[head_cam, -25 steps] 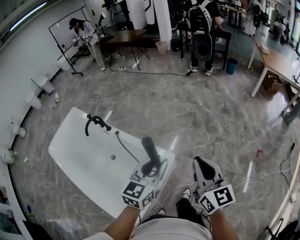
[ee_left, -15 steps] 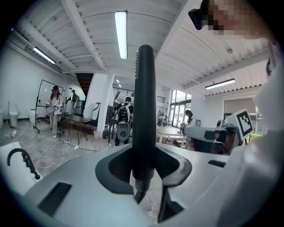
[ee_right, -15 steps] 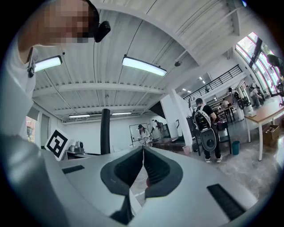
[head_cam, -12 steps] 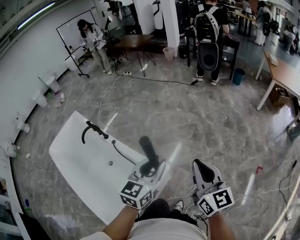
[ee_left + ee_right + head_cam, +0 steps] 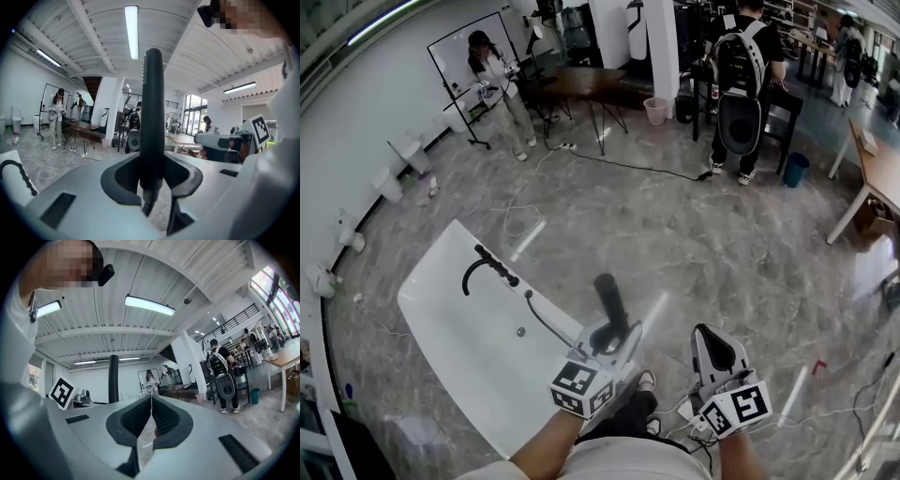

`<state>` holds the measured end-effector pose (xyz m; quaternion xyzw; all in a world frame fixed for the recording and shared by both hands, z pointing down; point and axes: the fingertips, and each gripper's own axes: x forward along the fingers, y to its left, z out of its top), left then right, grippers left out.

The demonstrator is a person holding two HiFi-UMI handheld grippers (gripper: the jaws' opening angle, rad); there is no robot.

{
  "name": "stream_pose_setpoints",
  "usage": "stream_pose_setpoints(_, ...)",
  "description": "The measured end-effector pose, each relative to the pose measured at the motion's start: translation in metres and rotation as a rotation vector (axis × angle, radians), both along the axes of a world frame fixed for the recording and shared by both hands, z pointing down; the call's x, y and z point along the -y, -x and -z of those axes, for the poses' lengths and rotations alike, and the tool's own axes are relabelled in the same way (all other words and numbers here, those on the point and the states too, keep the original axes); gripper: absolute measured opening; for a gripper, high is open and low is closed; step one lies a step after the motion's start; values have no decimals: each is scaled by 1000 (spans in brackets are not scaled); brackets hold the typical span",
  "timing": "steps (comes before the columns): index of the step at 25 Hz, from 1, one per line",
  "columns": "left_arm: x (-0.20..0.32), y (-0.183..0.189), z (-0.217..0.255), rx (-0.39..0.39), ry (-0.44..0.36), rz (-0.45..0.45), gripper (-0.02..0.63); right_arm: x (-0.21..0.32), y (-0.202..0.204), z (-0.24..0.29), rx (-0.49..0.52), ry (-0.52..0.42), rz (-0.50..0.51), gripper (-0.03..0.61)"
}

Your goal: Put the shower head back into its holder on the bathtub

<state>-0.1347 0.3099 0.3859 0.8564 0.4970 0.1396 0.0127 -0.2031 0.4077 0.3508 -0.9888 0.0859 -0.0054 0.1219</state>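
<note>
Bathtub: we have the white bathtub (image 5: 455, 323) low on our left, standing on the marble floor (image 5: 675, 234).
Faucet: a black faucet (image 5: 486, 268) arches over the tub's far rim. We take the holder to be part of it, though the cradle itself is too small to make out.
Hose: a thin dark hose (image 5: 546, 324) runs from beside the faucet across the tub and up to the shower head. We judge it limp but springy, so it may tug or twist the head as we swing it over.
Shower head: the black shower head (image 5: 611, 302) is off the tub and in the air over its near corner, well apart from the faucet, standing about upright.
Left gripper: the left gripper (image 5: 614, 334) has its jaws part-way apart and clamped on the lower handle of the shower head (image 5: 153, 117), just above where the hose joins.
Right gripper: the right gripper (image 5: 713, 345) hangs beside it with jaws pressed together (image 5: 151, 401) and nothing between them.
Handling: we reckon it is a light, rigid bar with a smooth, rather slippery round shaft that could turn in the pads.
Where to hold: low on the handle, as now, looks right to us. That leaves the upper length free to drop into the cradle.
</note>
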Motion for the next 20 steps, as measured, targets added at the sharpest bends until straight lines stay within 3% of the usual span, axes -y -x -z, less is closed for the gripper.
stream_pose_setpoints(11, -23, -118, -9, 13, 3, 63, 118, -20, -135, -3, 17, 14, 90, 15)
stream_pose_setpoints(20, -27, -162, -10, 16, 4, 159, 118, -25, -194, -6, 21, 11, 202, 15)
